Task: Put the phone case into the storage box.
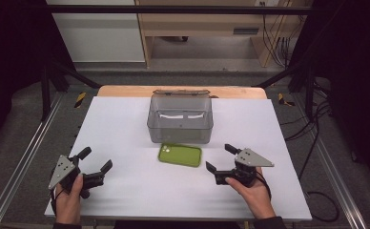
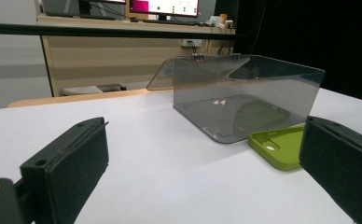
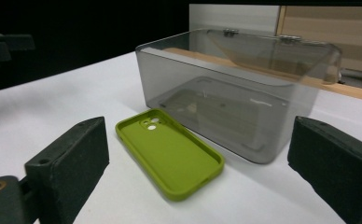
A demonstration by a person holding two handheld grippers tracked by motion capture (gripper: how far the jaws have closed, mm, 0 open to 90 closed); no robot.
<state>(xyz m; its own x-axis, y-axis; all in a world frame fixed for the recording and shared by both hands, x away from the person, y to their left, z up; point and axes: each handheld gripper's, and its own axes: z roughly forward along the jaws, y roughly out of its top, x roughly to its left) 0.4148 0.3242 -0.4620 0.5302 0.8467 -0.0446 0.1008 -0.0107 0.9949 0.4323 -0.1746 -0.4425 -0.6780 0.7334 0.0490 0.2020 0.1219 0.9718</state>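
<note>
A green phone case (image 1: 179, 155) lies flat on the white table, hollow side up, just in front of a clear grey plastic box (image 1: 180, 119) whose lid is swung open at the back. In the right gripper view the case (image 3: 170, 151) lies between the jaws and farther off, with the box (image 3: 235, 88) behind it. My left gripper (image 1: 95, 160) rests open at the table's front left, nothing between its jaws. My right gripper (image 1: 220, 157) stands open at the front right, a short way right of the case. The left gripper view has the box (image 2: 244, 93) and the case's end (image 2: 279, 147) at right.
The white table sheet (image 1: 126, 124) lies on a wooden top (image 1: 126, 90). Metal rails run along both sides. Wooden furniture and cables stand beyond the far edge. Bare table lies left of the box.
</note>
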